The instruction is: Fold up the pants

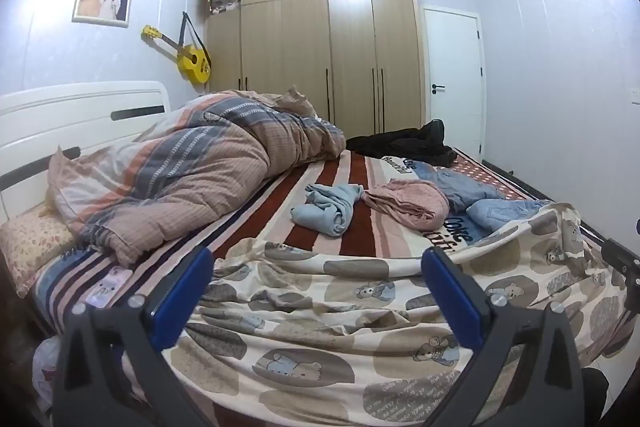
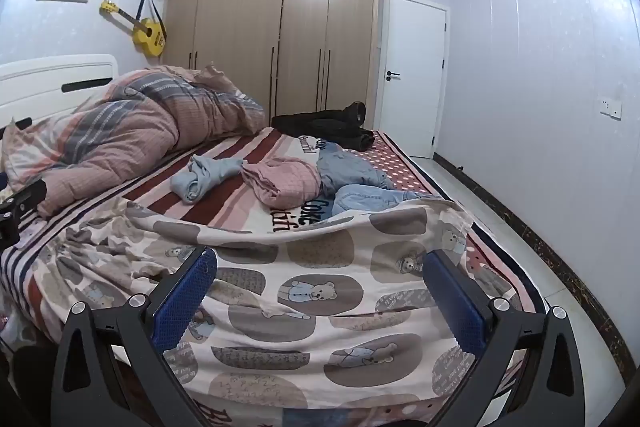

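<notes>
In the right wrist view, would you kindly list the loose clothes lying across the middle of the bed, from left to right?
Light blue garment → pink garment → denim jeans.

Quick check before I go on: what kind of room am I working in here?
A home bedroom, most likely: a bed with a heaped quilt, a tall wooden wardrobe behind it, and a yellow guitar hung on the wall.
</notes>
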The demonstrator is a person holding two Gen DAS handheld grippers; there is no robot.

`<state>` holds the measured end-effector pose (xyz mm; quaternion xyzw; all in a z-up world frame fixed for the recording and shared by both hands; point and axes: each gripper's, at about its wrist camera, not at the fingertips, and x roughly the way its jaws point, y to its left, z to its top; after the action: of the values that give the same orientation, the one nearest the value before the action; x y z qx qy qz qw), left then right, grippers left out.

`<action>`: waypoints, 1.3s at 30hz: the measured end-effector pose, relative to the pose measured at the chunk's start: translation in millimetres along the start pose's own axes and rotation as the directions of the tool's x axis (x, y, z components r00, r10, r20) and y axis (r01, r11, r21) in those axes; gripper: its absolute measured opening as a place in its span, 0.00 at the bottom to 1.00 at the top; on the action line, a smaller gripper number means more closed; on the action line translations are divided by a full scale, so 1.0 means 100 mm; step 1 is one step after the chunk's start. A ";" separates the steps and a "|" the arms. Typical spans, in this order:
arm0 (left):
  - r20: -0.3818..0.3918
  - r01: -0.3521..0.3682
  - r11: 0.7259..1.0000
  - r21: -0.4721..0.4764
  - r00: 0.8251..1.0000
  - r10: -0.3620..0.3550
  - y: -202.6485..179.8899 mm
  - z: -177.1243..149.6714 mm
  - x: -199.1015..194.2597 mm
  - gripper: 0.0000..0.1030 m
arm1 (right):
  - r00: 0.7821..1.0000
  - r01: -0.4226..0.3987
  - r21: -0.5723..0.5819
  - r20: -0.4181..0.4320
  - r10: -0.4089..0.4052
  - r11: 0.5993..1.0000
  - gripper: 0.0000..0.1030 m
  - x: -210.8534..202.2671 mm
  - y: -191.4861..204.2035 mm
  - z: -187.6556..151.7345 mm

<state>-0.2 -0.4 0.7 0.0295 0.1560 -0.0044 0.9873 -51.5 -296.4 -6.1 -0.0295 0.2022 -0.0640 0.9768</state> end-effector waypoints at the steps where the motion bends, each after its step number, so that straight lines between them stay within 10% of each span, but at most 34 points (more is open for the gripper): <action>1: 0.008 0.004 1.000 -0.015 1.000 -0.004 0.01 0.00 -0.01 0.99 | 1.000 -0.002 0.005 0.007 0.002 1.000 0.99 -0.01 0.00 0.00; 39: 0.009 -0.008 1.000 -0.017 1.000 0.008 0.09 -0.03 0.02 0.99 | 1.000 -0.001 0.028 0.015 0.001 1.000 0.99 -0.04 -0.05 0.03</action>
<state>1.4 8.8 -2.2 0.0218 0.1514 0.0005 0.9882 -54.7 -300.7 -1.0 -0.0163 0.1940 -0.0661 0.9786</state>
